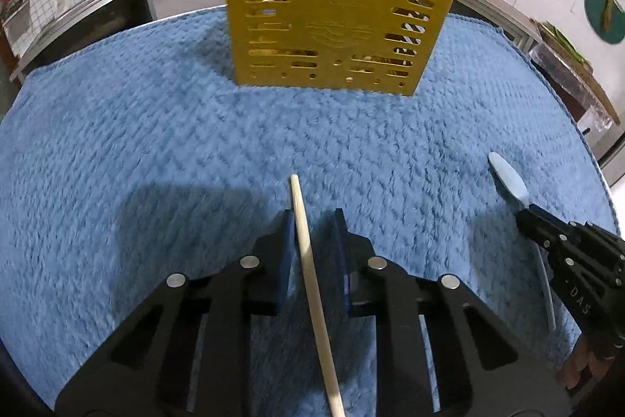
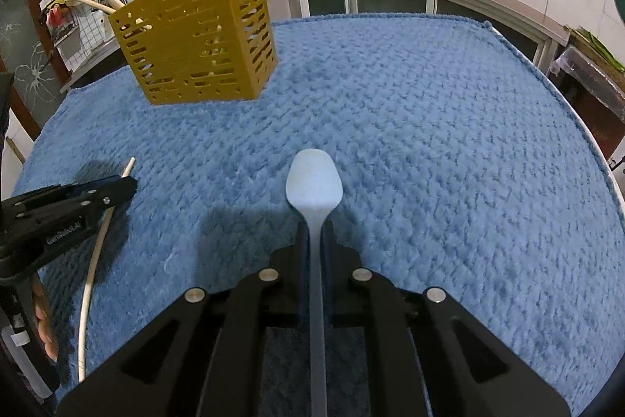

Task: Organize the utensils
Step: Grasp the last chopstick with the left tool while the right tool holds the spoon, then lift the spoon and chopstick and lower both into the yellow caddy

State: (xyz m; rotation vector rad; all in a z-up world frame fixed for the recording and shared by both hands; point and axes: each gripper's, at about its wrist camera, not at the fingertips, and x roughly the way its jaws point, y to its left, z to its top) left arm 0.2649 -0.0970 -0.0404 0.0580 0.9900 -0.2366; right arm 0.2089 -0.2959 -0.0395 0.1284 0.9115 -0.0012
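Several utensils already stood in the yellow caddy (image 2: 195, 38); the right gripper (image 2: 315, 233) clamped a pale spoon (image 2: 314, 182), the left gripper (image 1: 312, 221) narrowly straddled a chopstick (image 1: 302, 221), neither yet stowed.

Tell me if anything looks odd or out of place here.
Nothing looks spilled or broken. The yellow utensil holder stands upright on the blue towel. One oddity: the chopstick lies against only one pad of the left gripper, with a gap on the other side.
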